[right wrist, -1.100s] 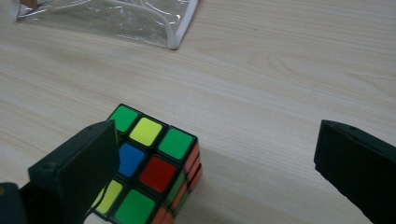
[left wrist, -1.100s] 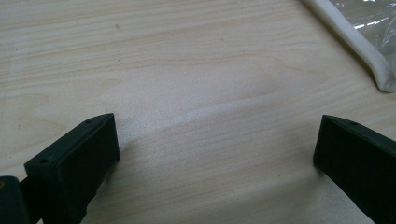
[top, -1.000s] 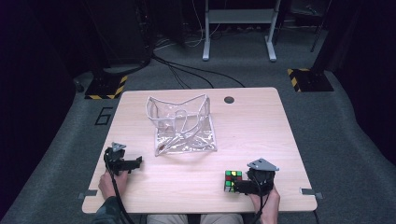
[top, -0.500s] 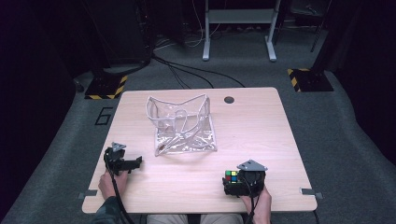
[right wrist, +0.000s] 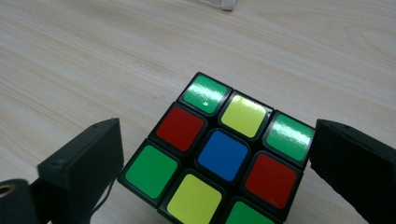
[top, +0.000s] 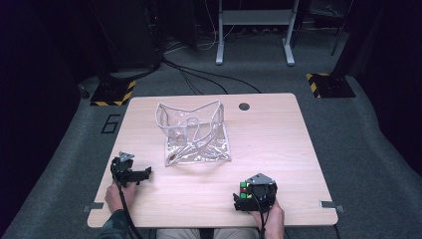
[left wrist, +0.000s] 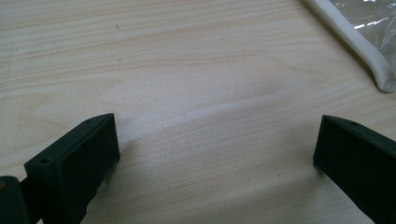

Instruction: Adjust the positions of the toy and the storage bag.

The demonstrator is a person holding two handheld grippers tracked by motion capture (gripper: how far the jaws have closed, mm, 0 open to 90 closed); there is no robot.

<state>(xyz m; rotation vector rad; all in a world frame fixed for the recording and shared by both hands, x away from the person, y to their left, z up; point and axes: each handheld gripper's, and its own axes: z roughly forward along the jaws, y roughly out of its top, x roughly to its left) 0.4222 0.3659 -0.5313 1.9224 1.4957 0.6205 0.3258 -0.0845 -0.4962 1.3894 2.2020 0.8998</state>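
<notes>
While the right gripper (right wrist: 219, 154) rests low near the table's near edge, its two black jaws stand spread wide, one on each side of the puzzle cube (right wrist: 219, 154), not yet pressed against it. That cube sits flat on the table (right wrist: 70, 60) directly between the jaws, turned so that one corner points away from the gripper and its top face shows green, yellow, red and a blue centre square; being a cube, it has no long axis to speak of. In the high view the cube (top: 244, 190) peeks out just left of the gripper's body. Farther ahead and to the left lies a clear plastic bag (top: 195, 133), well apart. Beyond it the left gripper (left wrist: 215, 154) sits on bare wood, jaws parted and holding nothing, the bag's white edge ahead to its right.
</notes>
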